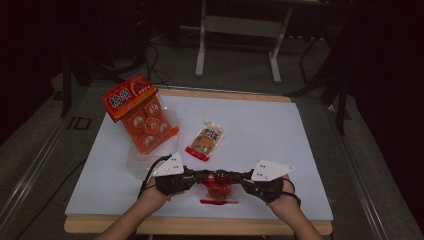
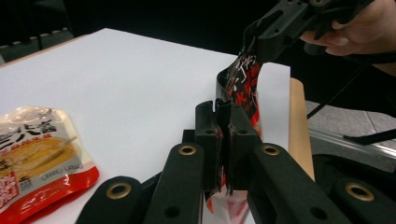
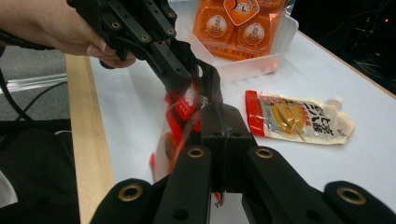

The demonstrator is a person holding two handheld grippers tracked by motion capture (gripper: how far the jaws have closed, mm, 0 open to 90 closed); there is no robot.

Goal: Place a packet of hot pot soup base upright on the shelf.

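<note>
I have the red snack packet (image 1: 218, 190) stretched between both claws at the near edge of the table (image 1: 260, 130), its top edge lifted off the white surface and its body hanging down to touch it. My left claw (image 2: 223, 122) is pressed together on one end of that top edge, the film pinched flat between its black jaws; my right claw (image 3: 219, 122) is pressed together on the other end. I judge I hold it this way, a grip on each side of the seal, so that I can pull the two ends apart and tear the packet open. It looks sealed as yet; what is inside I cannot tell.

Beyond the red snack packet, toward the middle of the table, lies the spouted pouch (image 1: 205, 141), flat and closed, with yellow food printed on its face. Farther off and to the left of the red snack packet stands the clear plastic tub (image 3: 252, 65), and in it leans the orange multipack (image 1: 142, 117) of small round cups, tilted up against the tub's wall.
</note>
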